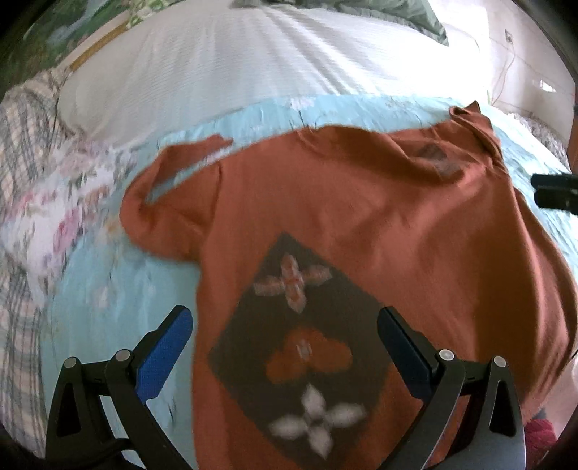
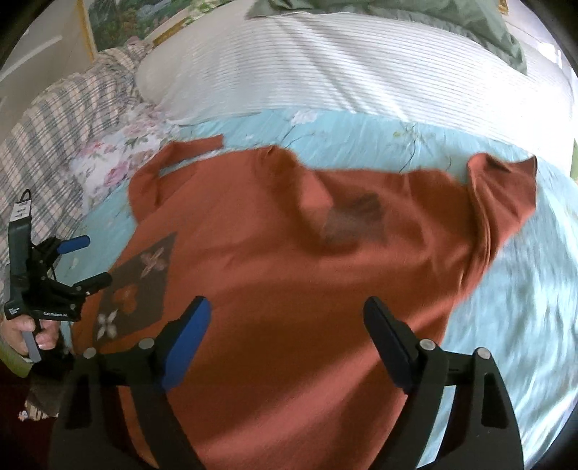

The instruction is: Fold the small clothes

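A rust-orange t-shirt (image 1: pixel 361 202) lies spread on a light blue floral bedspread (image 1: pixel 108 282), with a dark diamond print of flower shapes (image 1: pixel 300 343). My left gripper (image 1: pixel 285 321) is open and empty, its jaws wide, just above the print. The right gripper's fingertips (image 1: pixel 556 191) show at the right edge of the left wrist view. In the right wrist view the shirt (image 2: pixel 289 274) fills the middle. My right gripper (image 2: pixel 287 314) is open and empty above the shirt's plain area. The left gripper (image 2: pixel 85 260) stands open at the shirt's left edge by the print (image 2: pixel 133 289).
A white striped cover (image 2: pixel 361 72) lies beyond the bedspread (image 2: pixel 505 325). A plaid blanket (image 2: pixel 54 137) is heaped at the left. A green cloth (image 2: pixel 487 25) lies at the far right. A cable runs along the floor (image 1: pixel 505 72).
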